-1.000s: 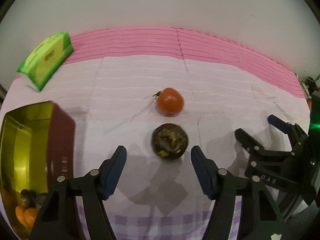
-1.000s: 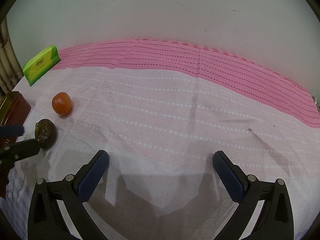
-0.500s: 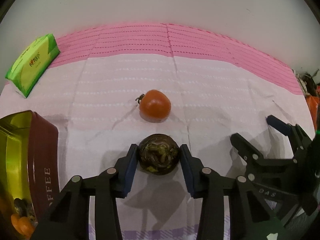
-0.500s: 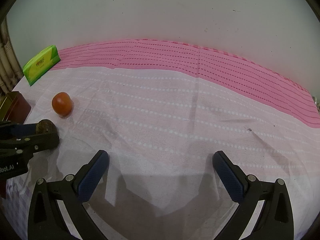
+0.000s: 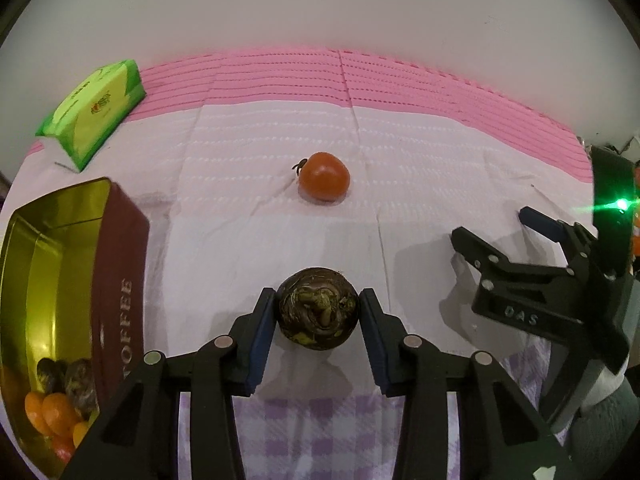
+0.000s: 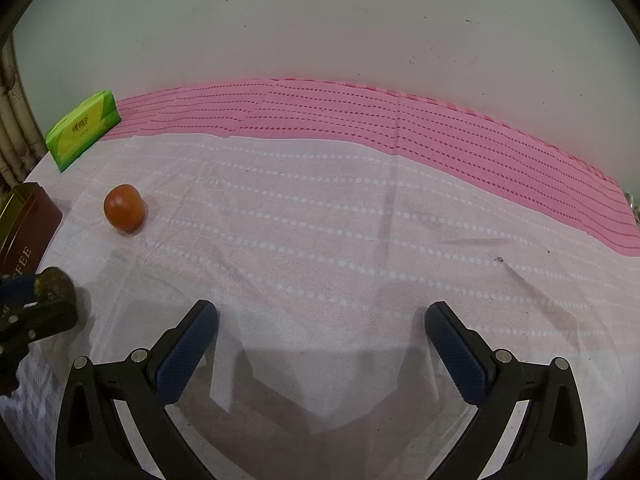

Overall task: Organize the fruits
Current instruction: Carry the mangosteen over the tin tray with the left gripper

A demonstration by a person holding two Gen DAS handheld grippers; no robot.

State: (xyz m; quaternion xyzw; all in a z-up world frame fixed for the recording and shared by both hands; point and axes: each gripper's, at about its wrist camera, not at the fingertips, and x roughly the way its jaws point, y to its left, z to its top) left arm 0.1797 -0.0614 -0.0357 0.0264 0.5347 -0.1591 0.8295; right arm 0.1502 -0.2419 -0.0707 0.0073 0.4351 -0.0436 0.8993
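left gripper: pinched the mangosteen
right gripper: spread, empty
mangosteen: round, dark, yellow-green blotches
tin: metal, gold-lined

We note the mangosteen sits between the left gripper's pads. The tomato lies on the tablecloth behind it, apart. The toffee tin stands left, with fruit inside. The tissue pack lies behind the tin. The right gripper is over bare cloth to the right.
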